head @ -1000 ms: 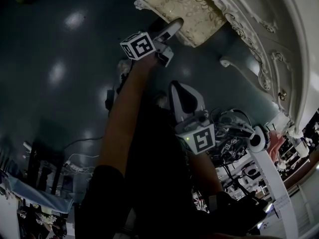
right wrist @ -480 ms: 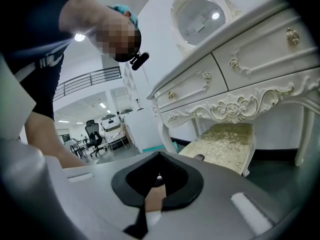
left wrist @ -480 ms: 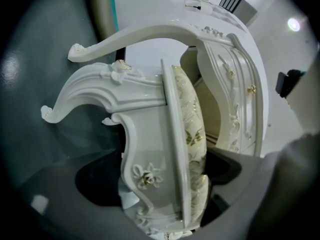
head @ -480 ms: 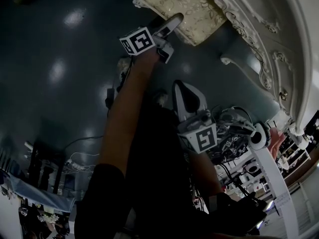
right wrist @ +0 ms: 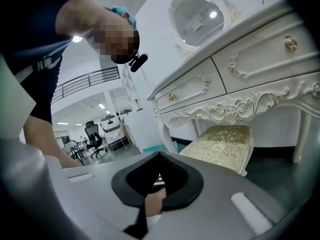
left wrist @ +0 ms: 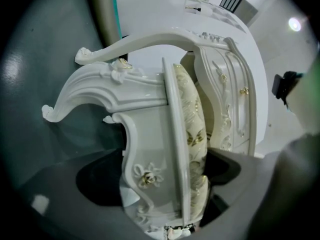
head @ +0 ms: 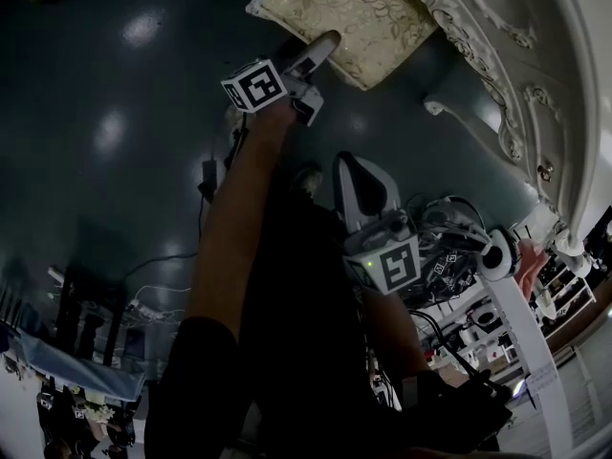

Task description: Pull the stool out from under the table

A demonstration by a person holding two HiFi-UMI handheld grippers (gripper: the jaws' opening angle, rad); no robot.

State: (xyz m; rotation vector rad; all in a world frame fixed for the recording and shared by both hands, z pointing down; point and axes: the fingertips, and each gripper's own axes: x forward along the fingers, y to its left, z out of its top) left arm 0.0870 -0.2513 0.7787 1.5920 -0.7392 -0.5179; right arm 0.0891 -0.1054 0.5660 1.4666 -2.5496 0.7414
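Your left gripper [head: 323,48] reaches out ahead at the end of your bare arm [head: 239,208], with its marker cube [head: 254,85] just behind the jaws. Its tip meets the near edge of the stool [head: 349,12]. In the left gripper view the jaws are clamped on that edge. The white seat rim [left wrist: 176,149] and the gold-patterned cushion [left wrist: 196,129] sit between them, and the carved apron with its flower ornament [left wrist: 145,174] lies just to one side. From there the stool appears sideways, and one curved leg [left wrist: 85,91] sweeps out over the dark glossy floor [head: 115,113].

The stool stands right by the white ornate table [head: 497,75]. In the right gripper view its far part sits beneath the table's scrolled front rail [right wrist: 235,109], between the table legs, while the near part of the cushion juts out toward you. Above the rail are the drawers [right wrist: 260,59] with small gold knobs, and an oval mirror [right wrist: 200,19] rises behind them.

Your right gripper [head: 352,168] is held back close to your body, well apart from the stool. Its jaws are pressed together and grip nothing
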